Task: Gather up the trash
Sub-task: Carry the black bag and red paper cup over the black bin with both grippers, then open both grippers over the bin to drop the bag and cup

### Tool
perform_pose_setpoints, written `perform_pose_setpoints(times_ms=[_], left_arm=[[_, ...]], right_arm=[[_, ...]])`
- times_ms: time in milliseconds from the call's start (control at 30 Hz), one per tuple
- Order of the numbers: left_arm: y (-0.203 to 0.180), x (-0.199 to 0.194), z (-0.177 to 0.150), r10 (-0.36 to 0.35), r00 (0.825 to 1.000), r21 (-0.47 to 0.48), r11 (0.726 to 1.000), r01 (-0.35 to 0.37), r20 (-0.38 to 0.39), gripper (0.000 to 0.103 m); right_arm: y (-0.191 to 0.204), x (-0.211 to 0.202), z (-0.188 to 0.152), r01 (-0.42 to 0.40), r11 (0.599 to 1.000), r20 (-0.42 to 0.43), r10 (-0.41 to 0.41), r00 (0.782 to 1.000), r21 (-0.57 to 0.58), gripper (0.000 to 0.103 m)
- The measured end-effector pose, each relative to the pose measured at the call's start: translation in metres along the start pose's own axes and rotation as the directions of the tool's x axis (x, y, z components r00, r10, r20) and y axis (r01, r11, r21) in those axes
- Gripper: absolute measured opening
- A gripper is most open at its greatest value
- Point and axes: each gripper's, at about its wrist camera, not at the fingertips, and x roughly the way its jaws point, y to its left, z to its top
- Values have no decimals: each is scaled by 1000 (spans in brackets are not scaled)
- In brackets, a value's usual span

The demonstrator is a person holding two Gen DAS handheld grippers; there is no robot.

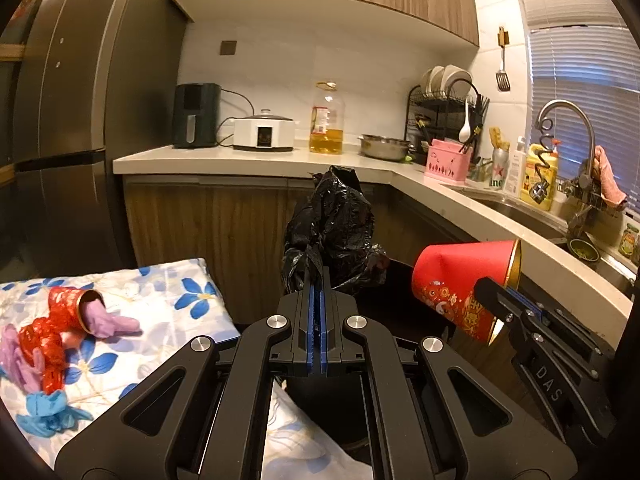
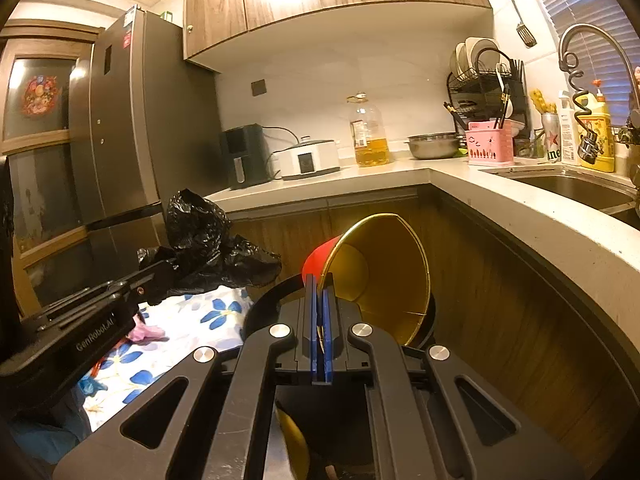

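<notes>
1. Beside an L-shaped kitchen counter (image 1: 256,160), two hand-held grippers work over a table spread with a blue-flowered cloth (image 1: 168,284).
2. At the left gripper (image 1: 319,276), the blue-padded jaws are pinched together on a crumpled black trash bag (image 1: 332,220), which stands bunched up above the fingertips — the right wrist view shows the same bag (image 2: 204,240) at the end of that gripper, over the edge of the cloth.
3. At the right gripper (image 2: 320,292), the jaws are clamped narrow on the rim of a red paper cup (image 2: 376,272) with a gold lining; the cup lies tilted on its side, its mouth turned toward the camera. In the left wrist view the cup (image 1: 460,280) hangs to the right of the bag, apart from it, with printed decoration on its red wall.
4. On the cloth at left lies more litter — a crumpled red cup (image 1: 68,304) with a purple glove (image 1: 112,322) stuffed into its mouth, red wrapping (image 1: 40,344) and a blue glove (image 1: 48,408).
5. Behind, the counter carries an air fryer (image 1: 196,116), a white cooker (image 1: 264,132), an oil bottle (image 1: 326,120), a steel bowl (image 1: 384,146) and a dish rack (image 1: 444,112); a sink (image 1: 516,204) sits at right under a curved tap (image 1: 568,116).
</notes>
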Motion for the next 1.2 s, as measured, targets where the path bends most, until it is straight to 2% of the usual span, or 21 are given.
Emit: perform_pose_setpoints(times_ms=[467, 833, 933, 1000, 1033, 1100, 1200], left_arm=[[-12, 40, -3, -47, 998, 16, 999, 48, -37, 1], [-16, 55, -8, -72, 996, 18, 997, 74, -58, 2], [-18, 58, -9, -77, 996, 25, 997, 78, -55, 2], [-16, 60, -10, -75, 995, 26, 997, 77, -64, 6], [-15, 62, -11, -73, 995, 20, 997, 75, -70, 9], [-13, 64, -12, -77, 994, 12, 997, 78, -75, 29], [-14, 64, -15, -81, 994, 16, 996, 83, -76, 43]], right_arm=[[-12, 19, 8, 15, 1000, 1, -15, 1000, -5, 3], [-17, 37, 13, 10, 1000, -23, -9, 1000, 1, 4], [-19, 40, 12, 12, 1000, -28, -12, 1000, 7, 12], [-23, 41, 12, 14, 1000, -32, -14, 999, 17, 28], [-25, 41, 12, 14, 1000, -31, -13, 999, 25, 30], [-27, 40, 12, 24, 999, -28, -23, 999, 29, 30], [-31, 38, 11, 31, 998, -28, -30, 999, 47, 35]])
